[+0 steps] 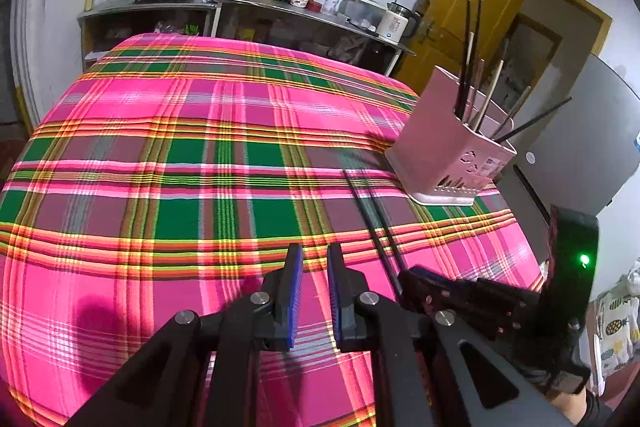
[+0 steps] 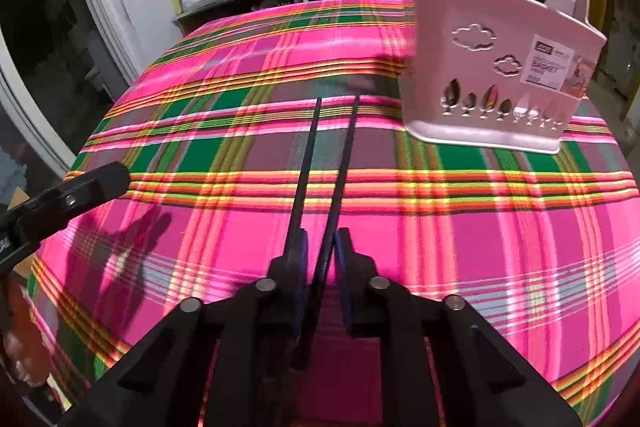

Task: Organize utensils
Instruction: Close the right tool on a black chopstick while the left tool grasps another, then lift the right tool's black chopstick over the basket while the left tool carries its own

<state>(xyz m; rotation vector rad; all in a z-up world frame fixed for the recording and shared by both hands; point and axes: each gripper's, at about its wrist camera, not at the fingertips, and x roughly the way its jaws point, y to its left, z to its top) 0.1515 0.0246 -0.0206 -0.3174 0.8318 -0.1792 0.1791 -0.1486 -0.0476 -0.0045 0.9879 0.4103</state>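
2 black chopsticks (image 2: 320,167), beside pink holder (image 2: 492,67)

Your left wrist camera looks forward and downward along its gripper (image 1: 312,291) from close above the plaid tablecloth (image 1: 180,155), facing the kitchen counter (image 1: 248,3). Your right wrist camera sits just beside it, lower and nearer the pink holder (image 2: 492,67). Both share cloth, holder and counter.

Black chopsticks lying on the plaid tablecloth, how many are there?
2. Both thin black chopsticks lie side by side on the pink and green plaid tablecloth, near ends between the right gripper fingers, tips toward the pink plastic utensil holder. None seem hidden.
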